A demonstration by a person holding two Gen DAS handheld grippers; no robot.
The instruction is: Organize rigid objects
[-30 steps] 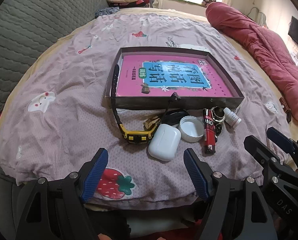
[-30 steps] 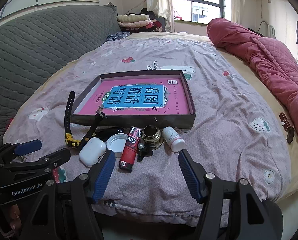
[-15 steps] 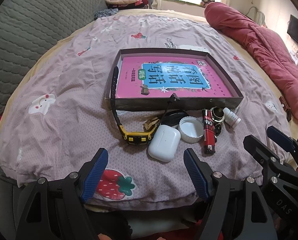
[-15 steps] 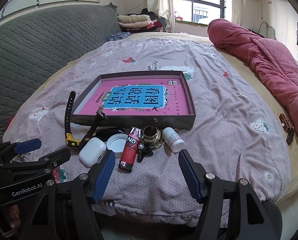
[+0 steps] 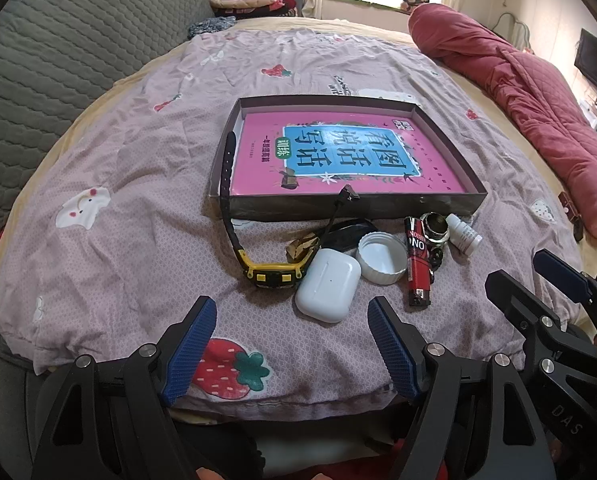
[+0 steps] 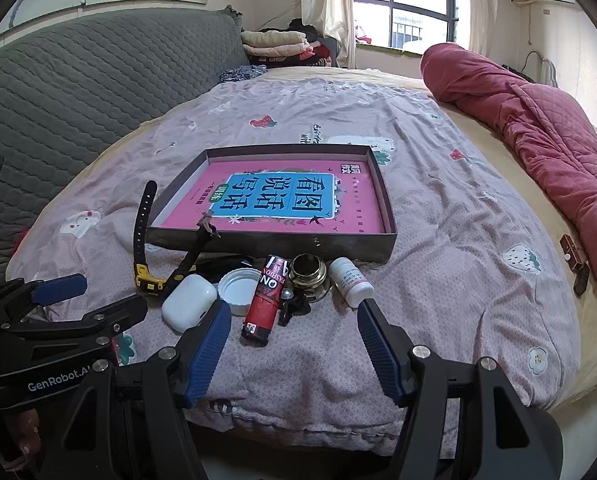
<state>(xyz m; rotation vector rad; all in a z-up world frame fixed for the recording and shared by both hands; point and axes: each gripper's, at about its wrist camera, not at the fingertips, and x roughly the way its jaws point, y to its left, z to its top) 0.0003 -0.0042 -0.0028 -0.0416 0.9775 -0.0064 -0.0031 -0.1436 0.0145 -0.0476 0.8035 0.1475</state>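
Evidently nothing is picked up yet: the left gripper (image 5: 290,344) and right gripper (image 6: 294,340) both hover spread and empty at the bed's near edge, facing small items clustered before the shallow box (image 5: 234,204), likely their destination. The earbud case (image 5: 328,285), lighter (image 6: 267,300) and white bottle (image 6: 350,282) lie touching neighbours; a dark object behind the cap (image 5: 381,258) is hard to identify.
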